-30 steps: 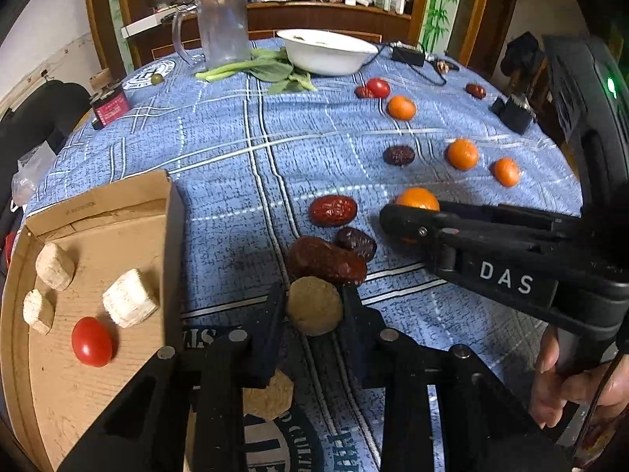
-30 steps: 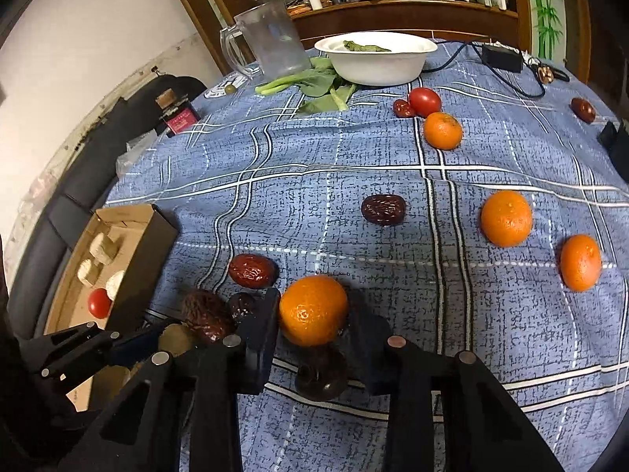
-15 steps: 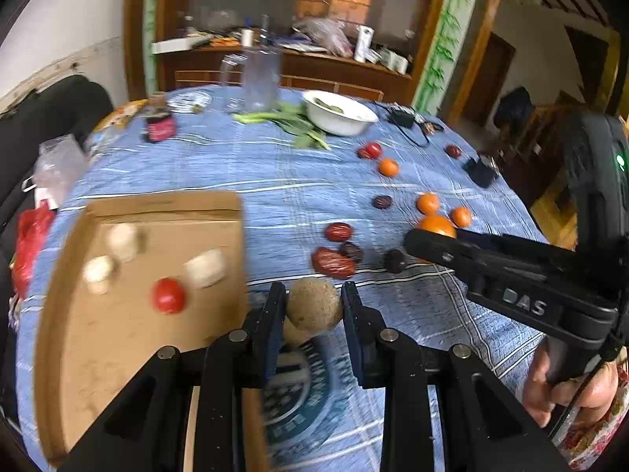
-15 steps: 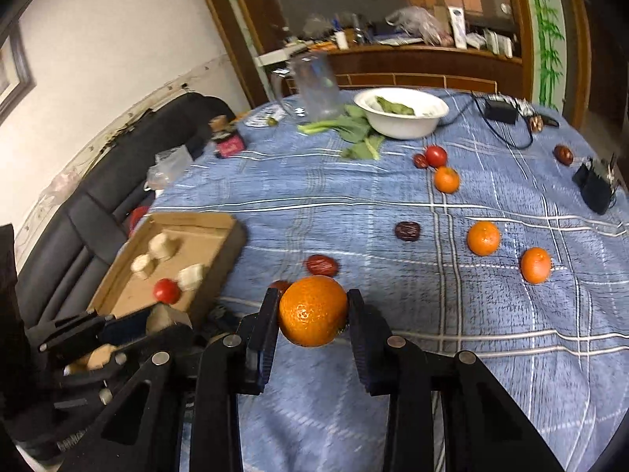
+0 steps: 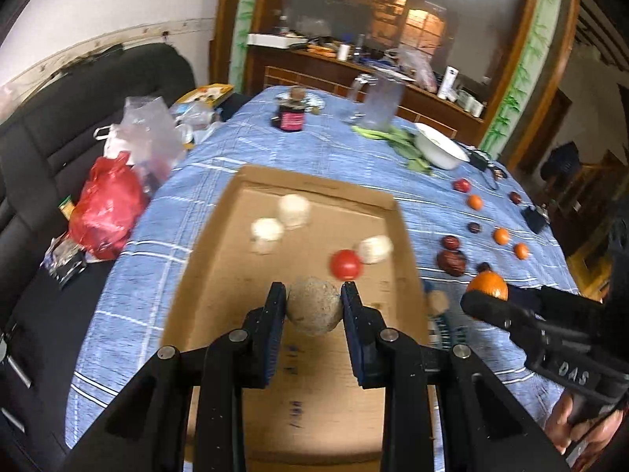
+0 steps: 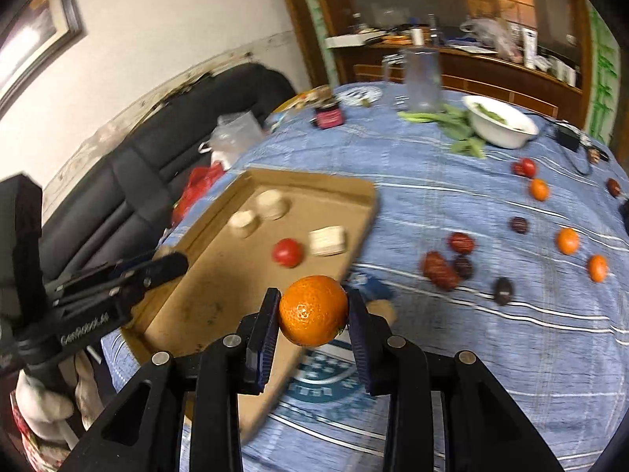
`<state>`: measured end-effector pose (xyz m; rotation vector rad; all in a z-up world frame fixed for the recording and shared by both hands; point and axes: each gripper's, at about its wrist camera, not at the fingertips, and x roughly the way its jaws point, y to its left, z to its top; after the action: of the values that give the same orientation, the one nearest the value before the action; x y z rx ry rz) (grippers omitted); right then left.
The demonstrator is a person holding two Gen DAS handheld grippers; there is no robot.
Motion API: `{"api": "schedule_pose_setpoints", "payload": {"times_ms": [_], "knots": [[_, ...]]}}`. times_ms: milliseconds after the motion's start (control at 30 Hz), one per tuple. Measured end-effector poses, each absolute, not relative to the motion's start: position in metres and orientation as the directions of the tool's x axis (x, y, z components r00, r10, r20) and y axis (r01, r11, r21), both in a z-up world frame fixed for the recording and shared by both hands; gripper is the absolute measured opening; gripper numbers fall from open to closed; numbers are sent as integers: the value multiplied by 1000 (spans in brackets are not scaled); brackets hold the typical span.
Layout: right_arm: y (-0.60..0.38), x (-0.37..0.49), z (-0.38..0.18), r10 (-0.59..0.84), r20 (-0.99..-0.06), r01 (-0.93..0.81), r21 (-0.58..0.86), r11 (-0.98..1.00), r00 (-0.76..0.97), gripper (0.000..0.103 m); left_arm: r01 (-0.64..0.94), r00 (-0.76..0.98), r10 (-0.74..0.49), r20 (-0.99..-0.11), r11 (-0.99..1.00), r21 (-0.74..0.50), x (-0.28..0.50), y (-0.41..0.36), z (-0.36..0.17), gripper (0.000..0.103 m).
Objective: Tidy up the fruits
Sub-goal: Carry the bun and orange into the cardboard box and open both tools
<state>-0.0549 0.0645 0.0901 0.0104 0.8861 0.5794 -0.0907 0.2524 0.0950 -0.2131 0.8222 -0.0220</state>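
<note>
The left gripper (image 5: 313,306) is clenched on a round, speckled tan fruit (image 5: 313,310), held above the near half of the cardboard tray (image 5: 314,187). The right gripper (image 6: 312,310) grips an orange (image 6: 313,310) over the tray's near right corner. Inside the tray, farther in, lie a red tomato (image 5: 345,264) and three pale chunks (image 5: 293,211). Right of the tray, on the blue tablecloth (image 6: 452,181), dark red dates (image 6: 439,270) and small oranges (image 6: 567,240) are scattered; beyond the tray stands a white bowl (image 6: 501,126).
</note>
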Motion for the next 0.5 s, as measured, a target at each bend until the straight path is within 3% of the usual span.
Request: {"api": "schedule_pose_setpoints", "payload": {"times_ms": [500], "knots": [[129,-21,36,458,-796,-520,217,826,396,37,-117,591,-65,-804,979,-165,-43,275,52,28]]}}
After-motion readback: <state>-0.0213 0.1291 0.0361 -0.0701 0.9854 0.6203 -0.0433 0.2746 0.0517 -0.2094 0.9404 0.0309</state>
